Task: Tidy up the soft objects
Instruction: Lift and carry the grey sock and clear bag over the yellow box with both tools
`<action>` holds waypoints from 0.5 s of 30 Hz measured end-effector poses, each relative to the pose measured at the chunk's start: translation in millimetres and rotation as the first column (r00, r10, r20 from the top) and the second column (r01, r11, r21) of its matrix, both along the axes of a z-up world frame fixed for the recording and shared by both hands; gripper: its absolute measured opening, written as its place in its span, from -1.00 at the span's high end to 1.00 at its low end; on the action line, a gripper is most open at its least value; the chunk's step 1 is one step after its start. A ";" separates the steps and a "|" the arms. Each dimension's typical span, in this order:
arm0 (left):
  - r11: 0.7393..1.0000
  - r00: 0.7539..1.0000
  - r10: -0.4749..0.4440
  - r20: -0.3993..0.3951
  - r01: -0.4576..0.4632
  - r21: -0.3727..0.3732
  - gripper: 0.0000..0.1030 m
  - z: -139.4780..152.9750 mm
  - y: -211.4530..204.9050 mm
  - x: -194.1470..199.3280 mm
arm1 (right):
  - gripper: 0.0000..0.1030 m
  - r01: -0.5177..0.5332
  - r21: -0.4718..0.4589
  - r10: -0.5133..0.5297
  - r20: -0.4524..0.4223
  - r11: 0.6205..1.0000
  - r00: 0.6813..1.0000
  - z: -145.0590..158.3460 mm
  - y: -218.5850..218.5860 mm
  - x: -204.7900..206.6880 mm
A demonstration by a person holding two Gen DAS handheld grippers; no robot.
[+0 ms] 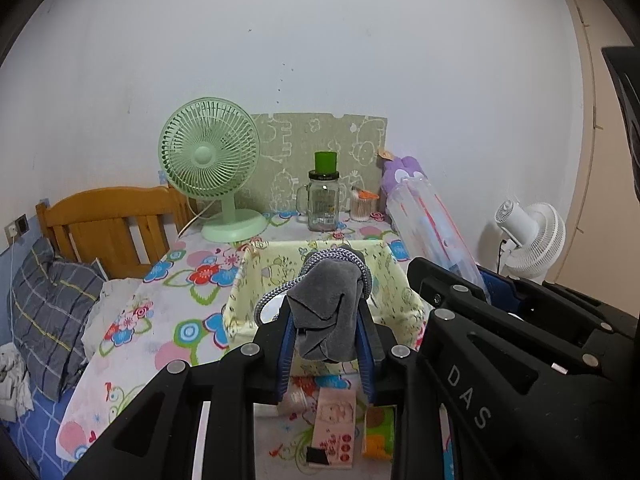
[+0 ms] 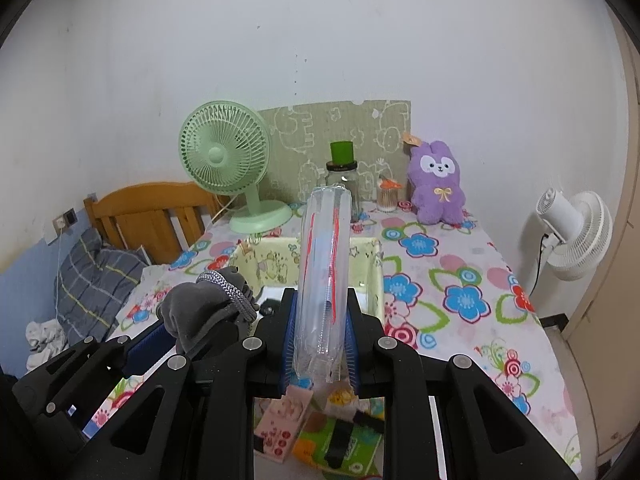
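Even soft indoor light, sharp centre, fisheye-bent dark corners, perhaps faint haze.

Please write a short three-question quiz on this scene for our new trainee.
1. What does the left gripper hold?
2. True or false: the right gripper is shut on a clear plastic packet.
3. Which stands nearest the purple plush rabbit: A) green desk fan, B) cotton swab jar, C) fabric storage box?

Key: 1. A grey cloth with a braided cord. 2. True. 3. B.
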State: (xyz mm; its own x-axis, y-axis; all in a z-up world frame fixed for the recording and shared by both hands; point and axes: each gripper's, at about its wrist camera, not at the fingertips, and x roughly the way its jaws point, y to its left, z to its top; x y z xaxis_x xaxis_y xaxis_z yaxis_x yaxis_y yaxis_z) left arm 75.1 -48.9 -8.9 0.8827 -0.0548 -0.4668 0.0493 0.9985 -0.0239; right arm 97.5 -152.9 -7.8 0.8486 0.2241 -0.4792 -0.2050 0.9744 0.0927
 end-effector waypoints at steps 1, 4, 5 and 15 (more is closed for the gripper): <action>1.000 1.000 0.002 0.002 -0.002 0.001 0.48 0.4 0.6 2.4 | 0.52 -0.002 -0.001 0.002 0.002 1.000 1.000 0.6 0.8 2.8; 1.000 1.000 0.009 0.009 -0.009 0.004 0.48 1.5 2.7 8.8 | 0.52 -0.011 0.001 0.011 0.010 1.000 1.000 2.1 2.6 11.9; 1.000 1.000 0.011 0.009 -0.011 0.003 0.48 1.9 3.8 12.4 | 0.52 -0.013 0.000 0.013 0.011 1.000 1.000 2.2 3.3 14.0; 0.999 1.000 -0.011 -0.017 0.010 -0.044 0.48 1.6 9.3 40.1 | 0.52 -0.037 0.019 0.037 0.000 0.999 0.999 3.2 8.4 44.0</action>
State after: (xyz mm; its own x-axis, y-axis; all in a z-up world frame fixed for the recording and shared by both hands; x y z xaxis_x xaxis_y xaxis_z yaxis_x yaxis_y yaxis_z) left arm 115.2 -39.7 -7.3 0.8736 -0.0853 -0.4790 0.0594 0.9958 -0.0690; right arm 141.5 -144.5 -4.5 0.8393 0.2644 -0.4750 -0.2405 0.9642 0.1118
